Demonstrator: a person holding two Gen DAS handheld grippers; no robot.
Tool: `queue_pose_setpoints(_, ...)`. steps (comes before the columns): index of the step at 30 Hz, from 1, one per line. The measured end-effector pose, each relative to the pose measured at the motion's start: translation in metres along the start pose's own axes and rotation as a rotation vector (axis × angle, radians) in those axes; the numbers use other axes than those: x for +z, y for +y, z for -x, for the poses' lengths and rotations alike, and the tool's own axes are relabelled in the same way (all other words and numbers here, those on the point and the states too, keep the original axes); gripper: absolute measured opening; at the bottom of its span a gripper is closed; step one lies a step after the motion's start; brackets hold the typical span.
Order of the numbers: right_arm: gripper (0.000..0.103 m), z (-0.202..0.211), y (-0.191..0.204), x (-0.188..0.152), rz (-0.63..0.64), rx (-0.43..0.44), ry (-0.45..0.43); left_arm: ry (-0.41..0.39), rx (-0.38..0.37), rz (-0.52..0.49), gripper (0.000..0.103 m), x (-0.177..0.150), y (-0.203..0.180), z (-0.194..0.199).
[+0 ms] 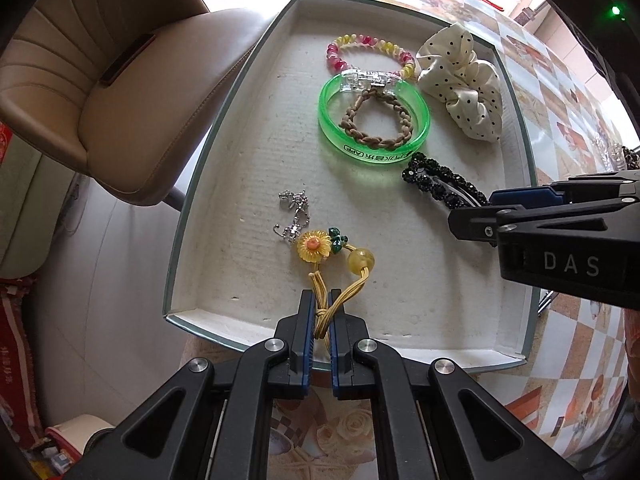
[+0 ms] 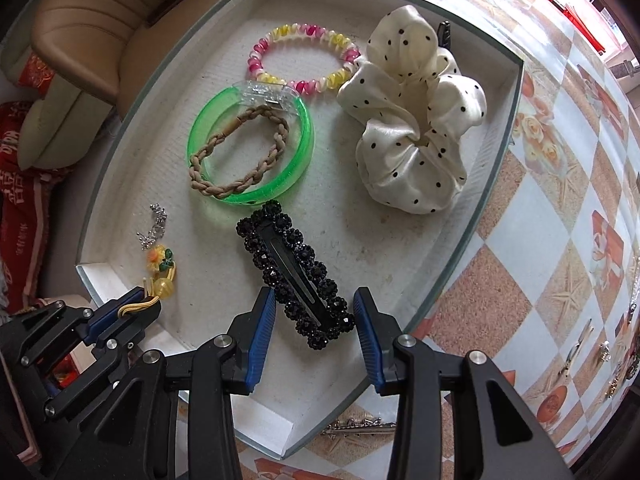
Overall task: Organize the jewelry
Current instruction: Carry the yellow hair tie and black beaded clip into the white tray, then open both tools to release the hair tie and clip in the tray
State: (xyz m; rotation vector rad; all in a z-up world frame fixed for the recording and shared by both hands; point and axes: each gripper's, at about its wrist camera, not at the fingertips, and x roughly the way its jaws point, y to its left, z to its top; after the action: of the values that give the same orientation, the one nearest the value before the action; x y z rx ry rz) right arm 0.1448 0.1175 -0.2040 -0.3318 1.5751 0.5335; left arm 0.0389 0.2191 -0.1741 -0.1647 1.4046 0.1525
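Note:
A shallow white tray (image 1: 188, 240) holds the jewelry. My left gripper (image 1: 320, 300) is shut on the yellow elastic of a sunflower hair tie (image 1: 316, 246), whose flower and bead rest on the tray floor; it also shows in the right wrist view (image 2: 160, 264). My right gripper (image 2: 314, 300) is open, its fingers on either side of the near end of a black beaded hair clip (image 2: 296, 268) lying in the tray. A green bangle (image 1: 374, 120) circles a braided tan hair tie (image 1: 376, 122). A pink-yellow bead bracelet (image 1: 368, 54), a polka-dot scrunchie (image 1: 464, 84) and a silver brooch (image 1: 294, 216) lie nearby.
The tray sits on a glass-topped table with a checked floral cloth (image 2: 560, 240). A tan leather chair (image 1: 120, 80) stands left of the table. More silver pieces (image 2: 360, 426) lie on the table beside the tray's near corner.

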Motion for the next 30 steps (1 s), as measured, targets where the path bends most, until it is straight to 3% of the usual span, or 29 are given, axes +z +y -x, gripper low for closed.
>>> queue_pose_setpoints(20,0.046,0.002,-0.003,-0.005,-0.018,0.029,-0.012,0.034,0.032,-0.012,0.009,0.004,-0.01,-0.01)
queue_pose_setpoints(30,0.063,0.036,-0.019,-0.002,-0.106,0.128,-0.114,0.022,0.051,0.0,0.01,0.012,-0.008,-0.002)
